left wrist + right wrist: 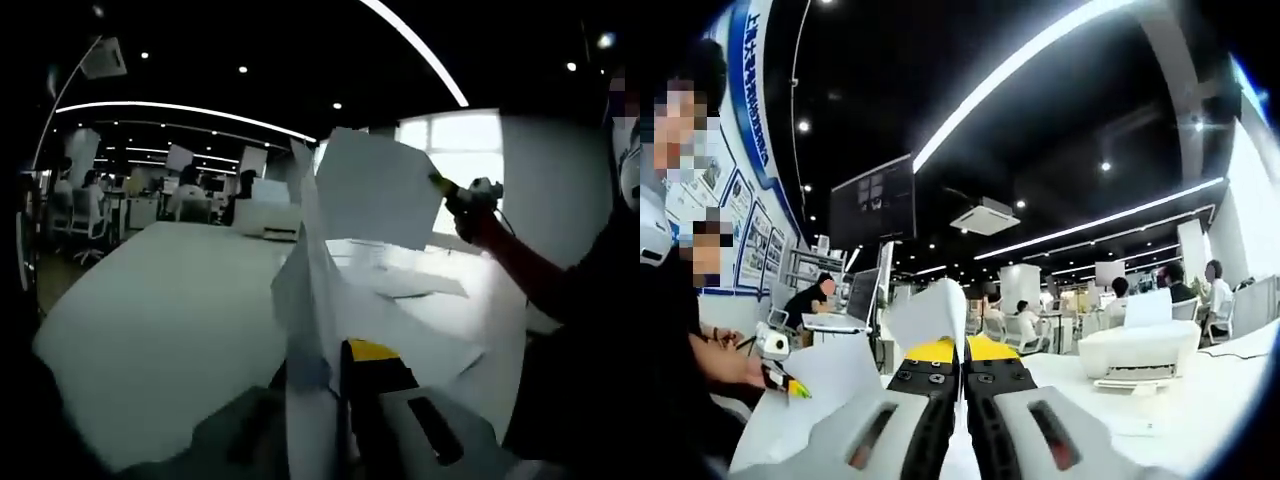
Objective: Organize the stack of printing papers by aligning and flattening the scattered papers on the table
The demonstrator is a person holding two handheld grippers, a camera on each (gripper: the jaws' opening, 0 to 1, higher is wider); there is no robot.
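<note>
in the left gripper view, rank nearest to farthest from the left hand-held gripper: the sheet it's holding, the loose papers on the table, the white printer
1. Held sheet, rising straight up from the left hand-held gripper.
2. Loose papers, lying flat on the white table, ahead and to the right.
3. White printer, at the table's far edge.

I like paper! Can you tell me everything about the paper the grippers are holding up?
The sheets of paper are plain white and thin. They are lifted off the white table, standing on edge and bent, not flat. The left gripper pinches them low down; the right gripper is shut on an edge too. More sheets lie on the table.
</note>
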